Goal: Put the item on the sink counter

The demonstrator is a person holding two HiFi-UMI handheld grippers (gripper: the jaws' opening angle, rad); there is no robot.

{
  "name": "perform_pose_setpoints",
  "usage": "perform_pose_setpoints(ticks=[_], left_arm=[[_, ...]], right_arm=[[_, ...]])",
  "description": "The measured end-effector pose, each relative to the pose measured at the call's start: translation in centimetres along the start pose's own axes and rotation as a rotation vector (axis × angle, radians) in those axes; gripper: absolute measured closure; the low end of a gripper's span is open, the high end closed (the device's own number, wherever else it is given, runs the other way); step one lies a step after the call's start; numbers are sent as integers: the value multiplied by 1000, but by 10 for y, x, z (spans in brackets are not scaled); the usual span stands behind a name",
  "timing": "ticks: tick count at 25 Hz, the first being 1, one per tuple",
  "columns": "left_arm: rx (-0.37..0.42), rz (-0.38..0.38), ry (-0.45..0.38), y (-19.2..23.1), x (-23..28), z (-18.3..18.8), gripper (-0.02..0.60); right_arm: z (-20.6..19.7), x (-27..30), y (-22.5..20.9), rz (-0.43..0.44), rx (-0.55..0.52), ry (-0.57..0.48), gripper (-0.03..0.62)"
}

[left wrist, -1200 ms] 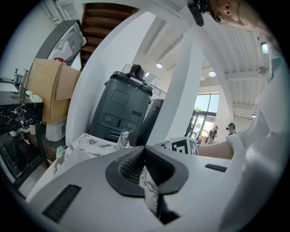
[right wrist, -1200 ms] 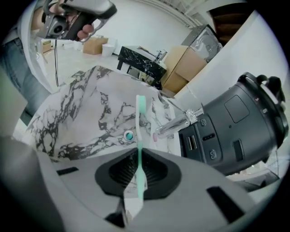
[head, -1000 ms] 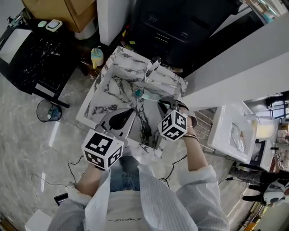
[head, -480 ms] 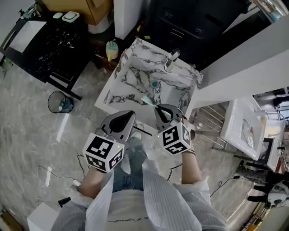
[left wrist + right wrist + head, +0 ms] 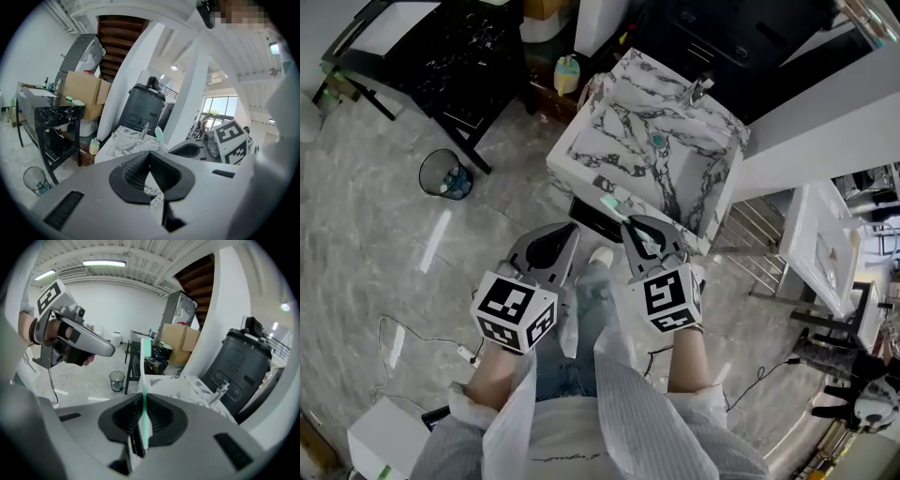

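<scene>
A green-and-white toothbrush (image 5: 613,200) (image 5: 144,380) sticks out of my right gripper (image 5: 634,228) (image 5: 142,414), which is shut on its handle; the brush head points at the sink. The white, black-veined marble sink counter (image 5: 581,161) (image 5: 180,385) stands just beyond both grippers, with a faucet (image 5: 701,89) at its far rim and a teal drain (image 5: 657,141) in the basin. Both grippers hang over the floor in front of the counter. My left gripper (image 5: 562,232) (image 5: 149,157) is shut with nothing in it, left of the right one. The left gripper view shows the brush head (image 5: 159,135).
A wire waste bin (image 5: 445,175) stands on the floor to the left, beside a black marble-topped table (image 5: 459,47). A yellow bottle (image 5: 568,67) sits by the sink's left corner. A dark cabinet (image 5: 741,37) is behind the sink, a white rack (image 5: 820,244) to the right.
The person has stepped back from the sink: both grippers, earlier over the basin, are now over the floor in front of it. The toothbrush stays held.
</scene>
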State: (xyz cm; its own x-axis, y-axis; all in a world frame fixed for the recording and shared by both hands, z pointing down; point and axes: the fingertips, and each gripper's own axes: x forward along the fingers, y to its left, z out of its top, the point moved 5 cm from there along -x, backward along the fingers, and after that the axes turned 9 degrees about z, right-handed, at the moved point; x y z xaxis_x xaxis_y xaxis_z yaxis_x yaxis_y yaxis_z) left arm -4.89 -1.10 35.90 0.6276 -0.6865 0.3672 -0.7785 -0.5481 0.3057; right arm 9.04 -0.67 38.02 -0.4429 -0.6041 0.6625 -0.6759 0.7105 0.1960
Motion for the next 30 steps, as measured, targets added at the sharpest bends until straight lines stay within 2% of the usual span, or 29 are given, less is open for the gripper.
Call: perform_pose_setpoints(ticks=[6, 12, 22, 30], left_arm=[[-25, 22, -18, 6, -49, -21, 568], [-65, 33, 8, 8, -75, -50, 567], [-140, 106, 16, 27, -69, -91, 568], [-235, 135, 31, 46, -37, -160, 567]], right_arm=[[8, -11, 67, 20, 2, -34, 560], [3, -8, 106, 43, 10, -17, 560], [-37, 32, 117, 107, -38, 66, 560], [-110, 90, 111, 100, -14, 141, 560]])
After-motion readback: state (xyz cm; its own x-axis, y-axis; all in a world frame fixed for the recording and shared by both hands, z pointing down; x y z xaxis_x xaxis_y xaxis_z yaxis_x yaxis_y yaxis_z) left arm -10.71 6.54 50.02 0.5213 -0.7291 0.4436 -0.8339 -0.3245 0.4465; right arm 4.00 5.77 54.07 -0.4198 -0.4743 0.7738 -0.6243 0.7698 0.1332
